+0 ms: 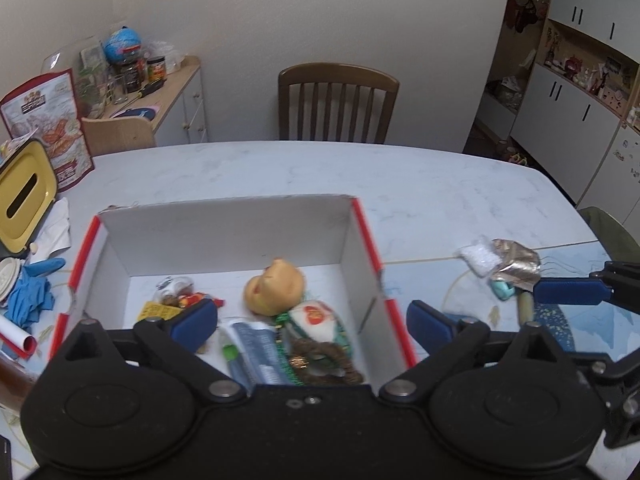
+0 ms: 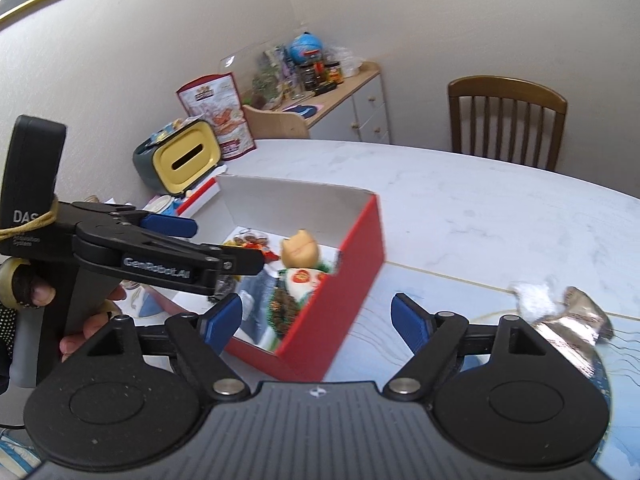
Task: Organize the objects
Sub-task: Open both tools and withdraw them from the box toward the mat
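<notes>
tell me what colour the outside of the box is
Red outside, white inside; the box shows it best in the right wrist view.

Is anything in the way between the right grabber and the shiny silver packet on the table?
No. The right gripper is open and empty, and only bare table lies between it and the silver packet, off to its right. The red box sits on its left side, out of that path.

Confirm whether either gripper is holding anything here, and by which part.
Nothing is held. The left gripper is open above the red cardboard box, and the right gripper is open with only table between its blue pads.
</notes>
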The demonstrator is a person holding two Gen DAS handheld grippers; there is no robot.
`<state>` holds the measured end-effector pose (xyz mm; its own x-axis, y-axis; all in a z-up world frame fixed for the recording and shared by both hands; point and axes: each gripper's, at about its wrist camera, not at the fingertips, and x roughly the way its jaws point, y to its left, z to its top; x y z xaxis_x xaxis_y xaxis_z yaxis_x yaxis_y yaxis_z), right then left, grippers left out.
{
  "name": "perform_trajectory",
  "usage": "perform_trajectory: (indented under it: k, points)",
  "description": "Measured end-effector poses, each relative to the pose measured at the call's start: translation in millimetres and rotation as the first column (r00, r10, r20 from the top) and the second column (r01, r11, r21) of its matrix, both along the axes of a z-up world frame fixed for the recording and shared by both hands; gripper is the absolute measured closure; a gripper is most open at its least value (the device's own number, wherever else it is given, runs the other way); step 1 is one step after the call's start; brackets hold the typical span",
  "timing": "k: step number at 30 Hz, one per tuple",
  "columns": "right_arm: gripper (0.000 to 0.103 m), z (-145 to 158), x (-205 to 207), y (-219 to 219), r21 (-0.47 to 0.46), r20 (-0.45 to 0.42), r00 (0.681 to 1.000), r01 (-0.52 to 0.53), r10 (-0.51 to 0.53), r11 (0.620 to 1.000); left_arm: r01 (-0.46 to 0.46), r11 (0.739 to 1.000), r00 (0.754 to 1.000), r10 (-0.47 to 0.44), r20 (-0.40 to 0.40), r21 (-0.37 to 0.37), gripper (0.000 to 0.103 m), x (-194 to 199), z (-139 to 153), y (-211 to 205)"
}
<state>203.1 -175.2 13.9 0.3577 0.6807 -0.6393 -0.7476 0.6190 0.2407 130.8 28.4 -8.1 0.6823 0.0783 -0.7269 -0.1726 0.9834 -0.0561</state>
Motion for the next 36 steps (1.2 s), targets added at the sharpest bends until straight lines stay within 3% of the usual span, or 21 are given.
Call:
perform_trajectory:
  k: [20,36]
  points:
    - [0.021,-12,44,-105,-0.001,0.012,0.991,0.132,-0.131,0.991,0.079,0.996,0.995,-0.076,0.06,-0.036,0.001,36,2,-96]
    - [0.021,-41,78,-158,-0.051,0.029,0.969,0.248,-0.247,0.967,0.139,0.989,0.99,-0.138,0.02,-0.048,0.001,94,-27,-150]
